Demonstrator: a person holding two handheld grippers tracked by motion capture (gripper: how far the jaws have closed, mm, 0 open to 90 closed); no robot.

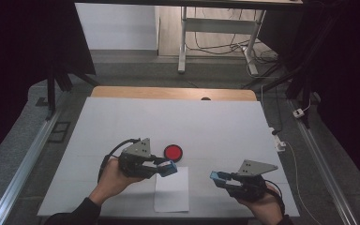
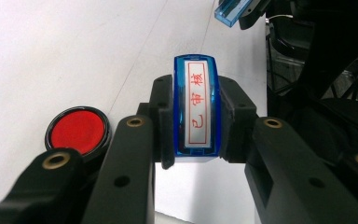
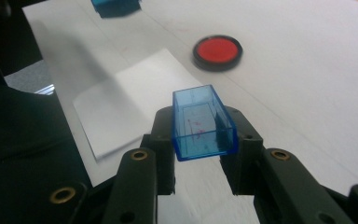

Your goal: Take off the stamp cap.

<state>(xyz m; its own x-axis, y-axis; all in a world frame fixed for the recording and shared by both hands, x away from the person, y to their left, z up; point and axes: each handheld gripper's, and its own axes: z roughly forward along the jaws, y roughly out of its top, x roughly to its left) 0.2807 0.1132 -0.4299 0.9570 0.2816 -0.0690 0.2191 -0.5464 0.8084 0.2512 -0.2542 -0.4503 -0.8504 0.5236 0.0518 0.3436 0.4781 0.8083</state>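
The left gripper (image 1: pixel 168 168) is clenched on a blue stamp (image 2: pixel 196 109), which sits upright between the jaws with its white label of red characters facing the left gripper view. In the high view this gripper hovers over the far left corner of a white sheet of paper (image 1: pixel 172 192) lying at the near middle of the surface (image 1: pixel 122 122). The round red ink pad (image 1: pixel 173 152) rests just beyond it, slightly to the right. The right gripper (image 1: pixel 219 177) grasps the stamp's clear blue cap (image 3: pixel 203 122), its open side up, just right of the paper and well apart from the stamp.
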